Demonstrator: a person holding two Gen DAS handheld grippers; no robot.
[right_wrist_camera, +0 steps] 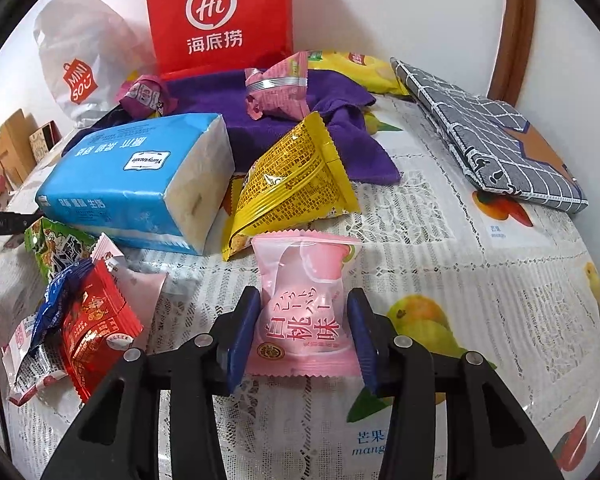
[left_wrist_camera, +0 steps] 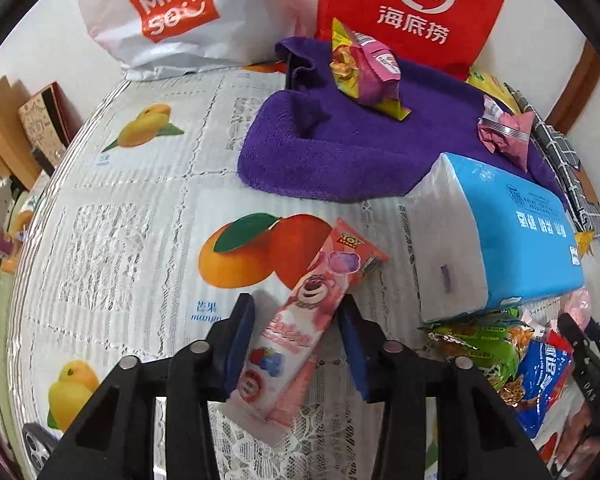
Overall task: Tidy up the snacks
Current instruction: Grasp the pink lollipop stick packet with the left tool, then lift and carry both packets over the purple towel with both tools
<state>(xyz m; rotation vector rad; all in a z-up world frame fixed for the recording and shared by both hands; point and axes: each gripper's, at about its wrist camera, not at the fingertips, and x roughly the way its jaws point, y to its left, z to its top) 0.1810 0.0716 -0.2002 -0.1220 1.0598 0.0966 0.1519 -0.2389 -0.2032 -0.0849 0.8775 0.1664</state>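
Fruit-printed lace cloth covers the counter (right_wrist_camera: pixel 480 280), with a white wall behind.

Nearest in the left wrist view, the left gripper (left_wrist_camera: pixel 296 344) has its blue-padded fingers (left_wrist_camera: pixel 240 344) spread to either side of a long pink snack bar (left_wrist_camera: pixel 296 312). The left pad touches the wrapper; the right pad stands just clear, so the grip is released. The wrapper lies flat on the cloth, angled up to the right, and carries a pink bear face, a Toy Story badge and a berry picture near its lower end.

Nearest in the right wrist view, the right gripper (right_wrist_camera: pixel 304 336) straddles a pink peach-jelly pouch (right_wrist_camera: pixel 304 312). Its fingers are likewise parted, with a narrow gap on each side of the pouch. The pouch is translucent at the top, shows a pink cup inside, and bears red characters on the front.

To the left of that pouch lies a loose pile of snacks: a red packet (right_wrist_camera: pixel 96 328), a blue packet (right_wrist_camera: pixel 60 300) and a green packet (right_wrist_camera: pixel 52 244). Just beyond the pouch, a yellow triangular packet (right_wrist_camera: pixel 292 180) leans against a blue tissue pack (right_wrist_camera: pixel 140 184).

Farther back, a purple towel (left_wrist_camera: pixel 340 144) carries a pink-and-gold candy packet (left_wrist_camera: pixel 364 68) and a pink sealed packet (right_wrist_camera: pixel 280 88). A grey checked pouch (right_wrist_camera: pixel 500 140) lies to the right.

Against the wall stand a red Haidilao bag (right_wrist_camera: pixel 220 16) and a white Miniso bag (left_wrist_camera: pixel 168 12).
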